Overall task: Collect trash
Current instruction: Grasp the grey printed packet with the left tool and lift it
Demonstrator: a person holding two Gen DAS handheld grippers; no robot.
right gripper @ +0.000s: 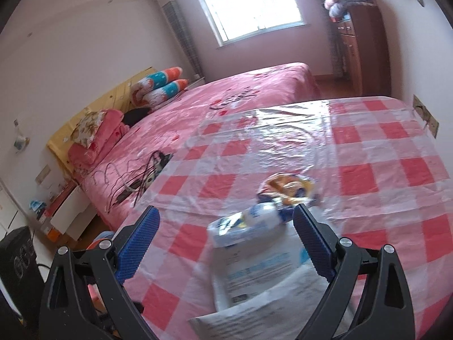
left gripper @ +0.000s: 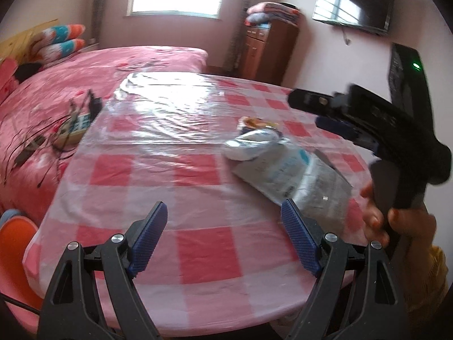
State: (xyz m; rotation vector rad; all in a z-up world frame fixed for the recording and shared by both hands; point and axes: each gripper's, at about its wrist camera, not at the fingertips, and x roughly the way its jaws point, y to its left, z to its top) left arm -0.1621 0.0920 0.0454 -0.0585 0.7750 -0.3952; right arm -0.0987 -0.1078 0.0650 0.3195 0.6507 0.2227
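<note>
At nine o'clock in the left wrist view a pink bed [left gripper: 85, 90] carries a power strip [left gripper: 75, 126], and the checked table [left gripper: 198, 187] fills the centre. The left gripper [left gripper: 223, 212] stands wide with nothing between its blue pads. At two o'clock from it lies the trash, a grey-white plastic bag [left gripper: 294, 175] with a crumpled wrapper [left gripper: 249, 144] and a snack packet [left gripper: 254, 123] beyond; at three o'clock the right gripper [right gripper: 226, 218], in a hand [left gripper: 396, 221], is also wide, the bag below its jaws.
</note>
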